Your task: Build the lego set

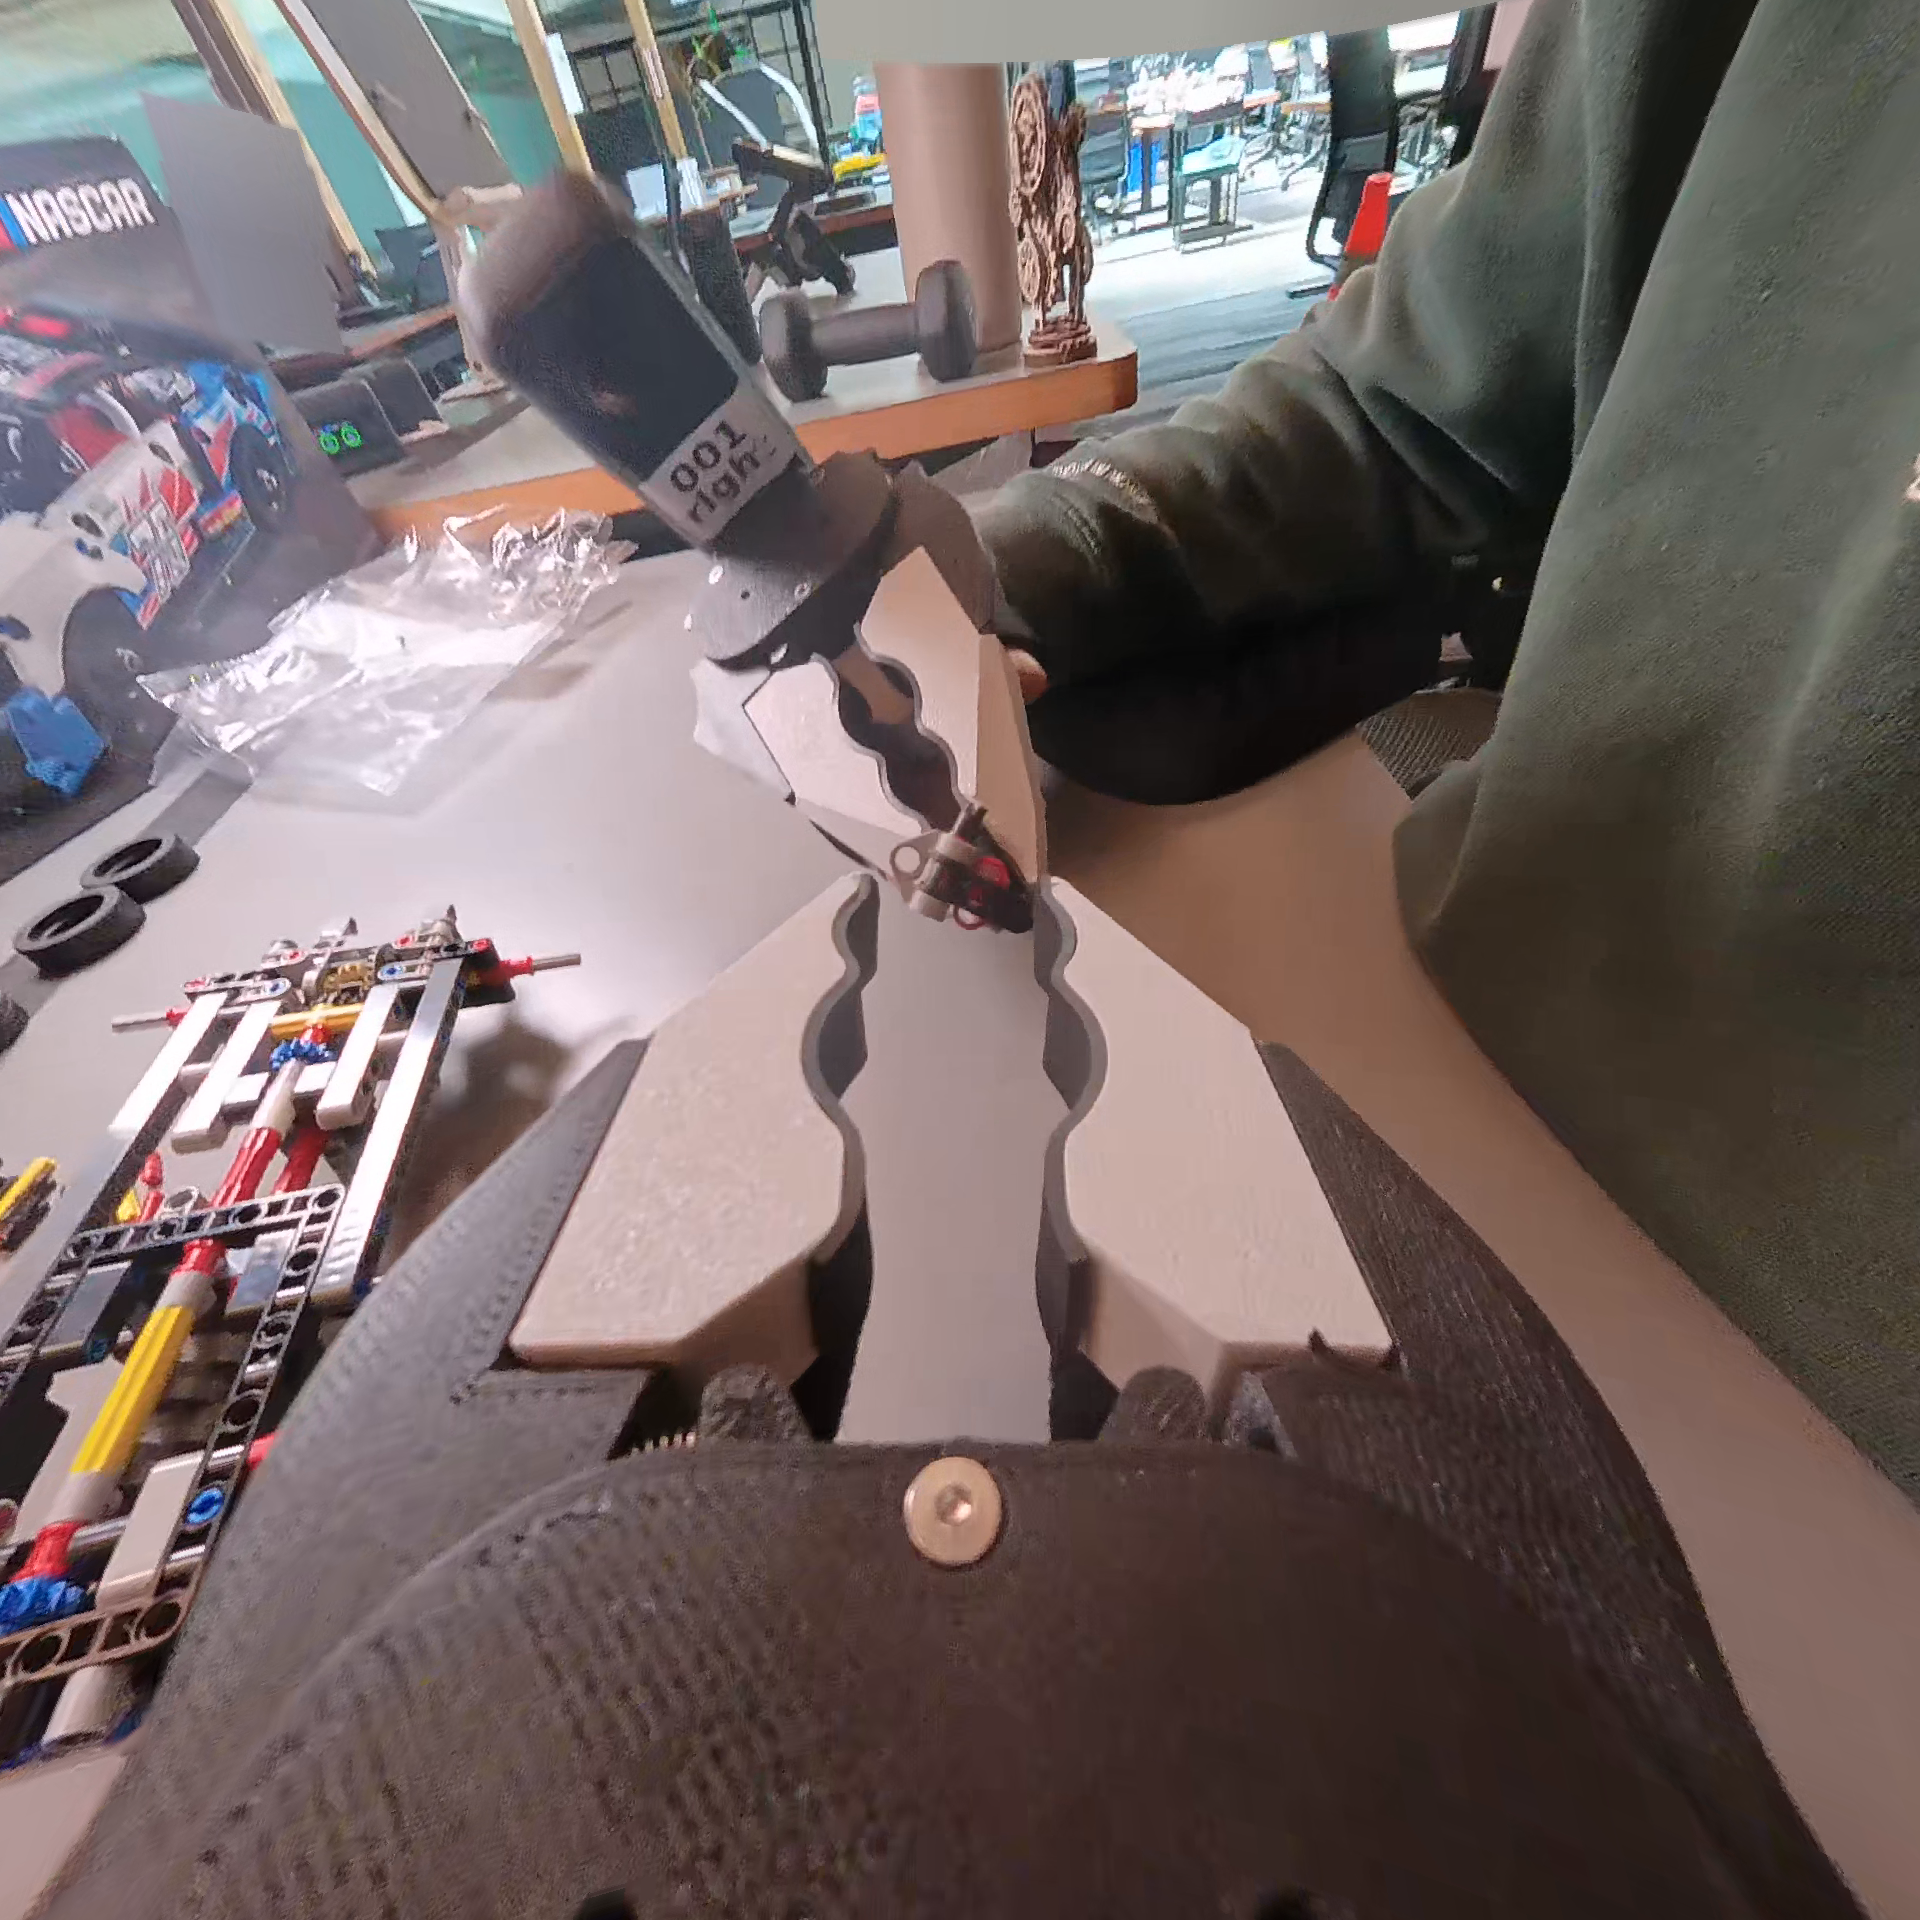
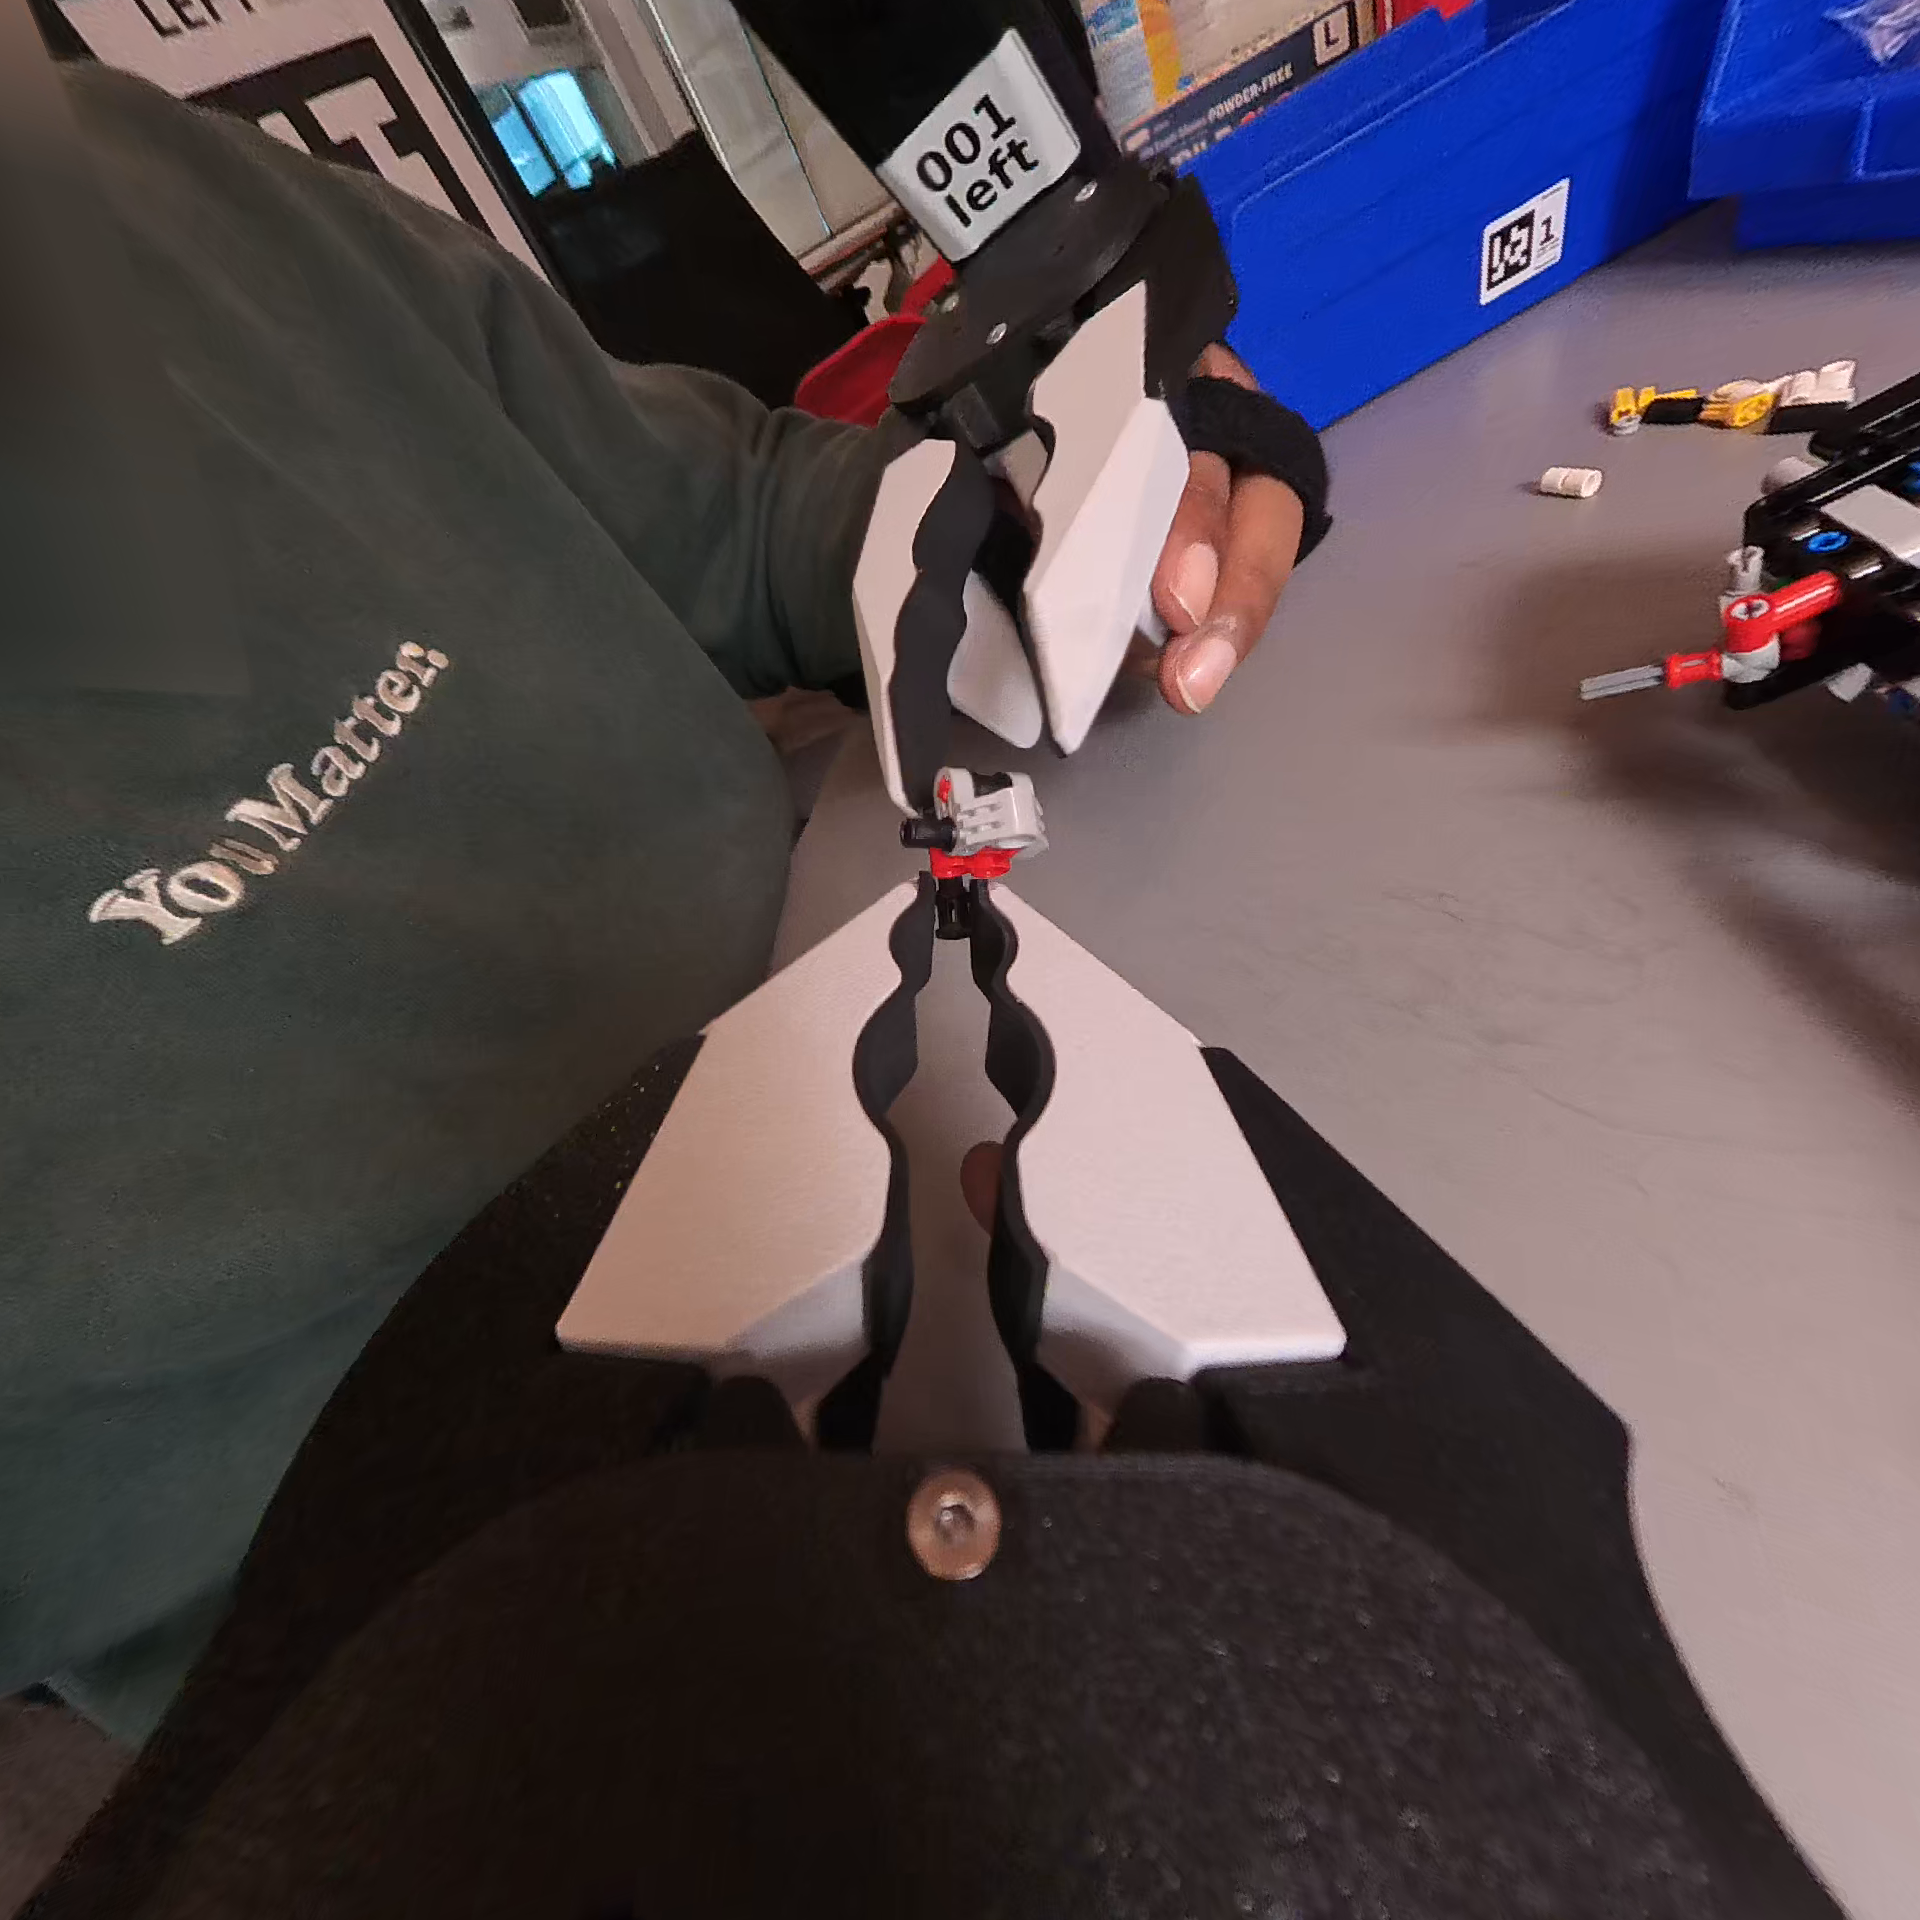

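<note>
A small grey, red and black lego sub-assembly hangs over the grey table edge, close to the person's green sweatshirt. My right gripper is shut on its black pin, with the grey part sticking out past the tips. In the left wrist view the right gripper comes down from above. My left gripper is open, with its tips on either side of the piece. One left fingertip touches the grey part. The long lego chassis lies on the table to the left, and its end shows in the right wrist view.
Black tyres and clear plastic bags lie behind the chassis, in front of the set's box. Blue bins stand at the back. Loose yellow and white pieces and a small white piece lie near the chassis. Left and right tips are no more than a few centimetres apart.
</note>
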Tool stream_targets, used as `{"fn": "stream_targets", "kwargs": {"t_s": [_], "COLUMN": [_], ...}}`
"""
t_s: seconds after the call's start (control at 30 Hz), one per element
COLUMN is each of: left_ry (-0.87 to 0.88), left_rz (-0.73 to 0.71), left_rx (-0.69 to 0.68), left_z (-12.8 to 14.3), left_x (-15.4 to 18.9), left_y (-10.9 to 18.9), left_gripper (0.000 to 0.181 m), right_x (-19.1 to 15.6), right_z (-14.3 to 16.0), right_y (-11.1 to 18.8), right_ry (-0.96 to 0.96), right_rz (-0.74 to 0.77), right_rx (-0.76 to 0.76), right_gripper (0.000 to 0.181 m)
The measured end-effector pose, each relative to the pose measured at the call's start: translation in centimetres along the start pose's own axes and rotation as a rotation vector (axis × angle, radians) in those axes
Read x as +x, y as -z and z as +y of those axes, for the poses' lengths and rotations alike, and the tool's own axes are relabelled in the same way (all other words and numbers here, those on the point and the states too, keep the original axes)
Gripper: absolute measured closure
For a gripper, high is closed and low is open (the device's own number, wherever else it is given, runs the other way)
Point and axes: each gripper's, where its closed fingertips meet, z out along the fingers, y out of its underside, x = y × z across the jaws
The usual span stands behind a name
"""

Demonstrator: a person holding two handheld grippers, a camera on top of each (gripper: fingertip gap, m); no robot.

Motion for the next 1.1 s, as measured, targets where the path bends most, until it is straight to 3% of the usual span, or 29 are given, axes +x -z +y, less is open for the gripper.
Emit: {"fn": "stream_targets", "kwargs": {"t_s": [0.2,0.33,0.6,0.77,0.97,1.1], "left_ry": [-0.006,0.032,0.328,0.382,0.397,0.427], "left_rz": [0.024,0.035,0.153,0.243,0.257,0.223], "left_rx": [0.032,0.035,-0.104,-0.202,-0.270,-0.255], "left_z": [-0.9,-0.7,2.6,4.1,5.2,5.0], "left_x": [0.7,0.5,0.6,2.3,3.2,2.5], "left_y": [-0.2,0.0,-1.0,-1.8,-2.5,-2.6], "left_gripper": [0.159,0.149,0.136,0.152,0.163,0.164], "right_x": [-1.0,-0.5,1.2,1.2,1.1,1.5], "right_z": [-1.0,-1.0,2.1,3.5,4.3,3.9], "right_y": [-0.8,-0.5,-0.5,-0.6,-0.6,-0.2], "right_ry": [-0.051,-0.030,0.314,0.437,0.506,0.517], "right_rz": [-0.078,-0.041,0.203,0.241,0.270,0.304], "right_rx": [0.066,0.058,-0.319,-0.497,-0.614,-0.603], "right_gripper": [0.178,0.178,0.178,0.178,0.178,0.178]}}
